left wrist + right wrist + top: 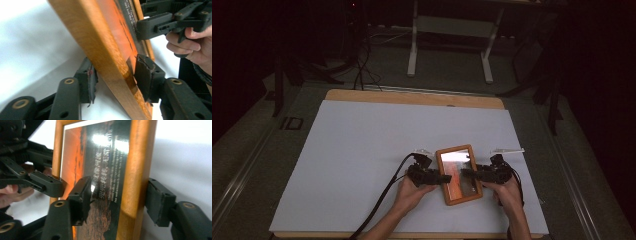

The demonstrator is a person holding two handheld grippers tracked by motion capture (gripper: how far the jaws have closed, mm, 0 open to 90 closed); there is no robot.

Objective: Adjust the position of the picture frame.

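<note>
From above, my two hands come in from the near edge of the table (362,150), a flat pale sheet over a wooden board whose tan rim shows at the far side. Between them sits a picture frame (458,174), a small upright rectangle of warm orange-brown wood with glossy glass that throws back a bright glare near its top. My left gripper (443,178) meets its left long edge and my right gripper (466,173) its right long edge; a black cable curls away from the left one toward me.

Along my left gripper (113,75), the frame (105,57) tilts across the view, its wooden edge smooth, rounded and varnished, with grain running lengthwise. The matt black jaws, with worn, frayed pads, stand on either side of that edge. The right-hand pad sits against the glass face; the left pad lies close by the back, and I cannot tell whether it presses. My right gripper (140,30) reaches onto the far edge, fingers curled round its handle.

Along my right gripper (117,198), the frame (136,170) stands nearly upright, its print dark with an orange band and pale lettering under shiny glass. One blocky pad lies on the glass, the other sits just beside the wood's outer side with a sliver of gap, so the jaws straddle the rail rather than clamp it. My left gripper (60,187) touches the opposite rail.
</note>
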